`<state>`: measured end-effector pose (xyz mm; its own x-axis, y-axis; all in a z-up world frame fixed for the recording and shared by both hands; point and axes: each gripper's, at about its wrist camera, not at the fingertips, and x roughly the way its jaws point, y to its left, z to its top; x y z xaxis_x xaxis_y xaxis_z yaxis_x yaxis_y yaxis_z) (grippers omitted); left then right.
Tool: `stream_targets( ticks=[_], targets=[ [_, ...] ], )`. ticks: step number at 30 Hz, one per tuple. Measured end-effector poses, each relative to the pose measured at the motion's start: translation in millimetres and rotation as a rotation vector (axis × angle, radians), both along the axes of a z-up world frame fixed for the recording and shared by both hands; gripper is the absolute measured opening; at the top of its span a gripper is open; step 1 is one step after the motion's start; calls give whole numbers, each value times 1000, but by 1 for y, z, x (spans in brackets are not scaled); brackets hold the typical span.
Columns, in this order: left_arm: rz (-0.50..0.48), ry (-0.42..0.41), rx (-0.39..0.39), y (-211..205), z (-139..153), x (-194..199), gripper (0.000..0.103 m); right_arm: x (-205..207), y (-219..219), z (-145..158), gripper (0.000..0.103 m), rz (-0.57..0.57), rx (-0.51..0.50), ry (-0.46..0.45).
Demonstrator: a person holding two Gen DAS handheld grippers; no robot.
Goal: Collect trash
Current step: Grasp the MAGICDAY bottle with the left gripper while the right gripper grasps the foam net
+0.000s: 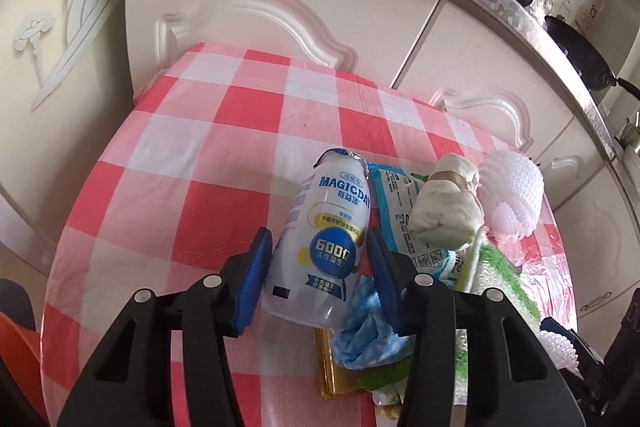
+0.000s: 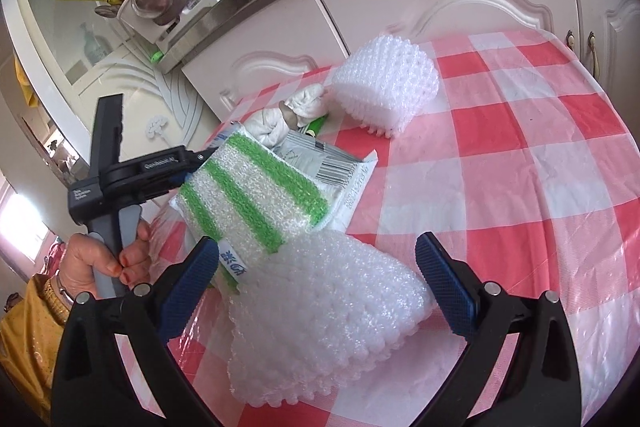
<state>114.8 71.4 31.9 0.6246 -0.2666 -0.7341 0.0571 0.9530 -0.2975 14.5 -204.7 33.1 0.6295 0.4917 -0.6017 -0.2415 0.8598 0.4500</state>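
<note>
A white MAGICDAY drink bottle lies on the red-and-white checked tablecloth. My left gripper is shut on it, a blue pad against each side. A crumpled blue tissue lies beside the bottle's base, against the right pad. In the right wrist view, my right gripper stands open, wide around a white foam net sleeve lying between its fingers. Behind that sleeve lie a green-striped foam sleeve and a printed wrapper. The left gripper's tips are hidden behind the striped sleeve there.
A rolled cream cloth and a second white foam net lie farther back on the table. An amber plastic piece lies under the tissue. White cabinet doors stand right behind the table. A hand holds the left gripper's handle.
</note>
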Motion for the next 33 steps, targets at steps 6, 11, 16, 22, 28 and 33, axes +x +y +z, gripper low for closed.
stream_targets(
  ticks=[6,11,16,22,28,33],
  targets=[
    [35,-26,-31,12,9,-22,49,2,0,-5,99,21,-16,31],
    [66,-40,-58,25,14,-44,48,3,-1,-8,99,42,-48,51],
    [95,-43,-79,37,15,-66,45,1,1,-8,99,78,-94,50],
    [117,-37,-95,51,11,-91,45,-1,-5,-8,99,89,-68,50],
    [97,-18,-42,52,7,-92,45,-1,-9,-9,99,87,-40,47],
    [63,21,31,44,-2,-91,45,-2,-9,-8,99,102,-46,49]
  ],
)
